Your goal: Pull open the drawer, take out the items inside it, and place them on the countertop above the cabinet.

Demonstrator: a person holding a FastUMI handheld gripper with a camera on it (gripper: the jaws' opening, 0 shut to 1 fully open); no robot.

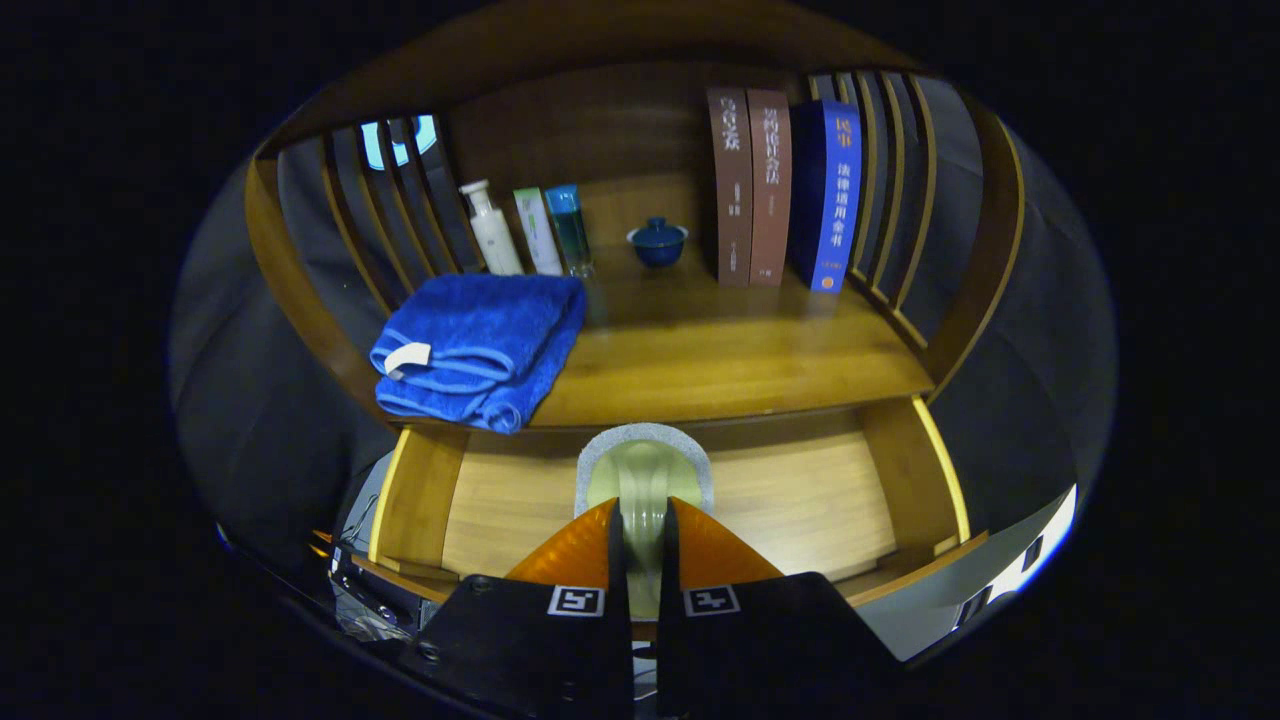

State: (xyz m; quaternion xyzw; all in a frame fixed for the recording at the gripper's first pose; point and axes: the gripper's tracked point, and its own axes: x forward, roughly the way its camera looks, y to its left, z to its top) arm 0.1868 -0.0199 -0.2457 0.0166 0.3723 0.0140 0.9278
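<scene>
Gripper view: folded blue towel (pixel 480 350) on countertop (pixel 720 370), books (pixel 785 195) behind.

Claw (pixel 640 545) clamps a pale brush (pixel 643 480) over the open drawer (pixel 800 500); towel (pixel 480 345) on countertop (pixel 720 370).

A folded blue towel (pixel 480 350) lies near the shelf's front corner. Behind it three bottles (pixel 530 230) stand in a row. A small lidded blue cup (pixel 657 243) sits between them and three upright books (pixel 780 190).
</scene>
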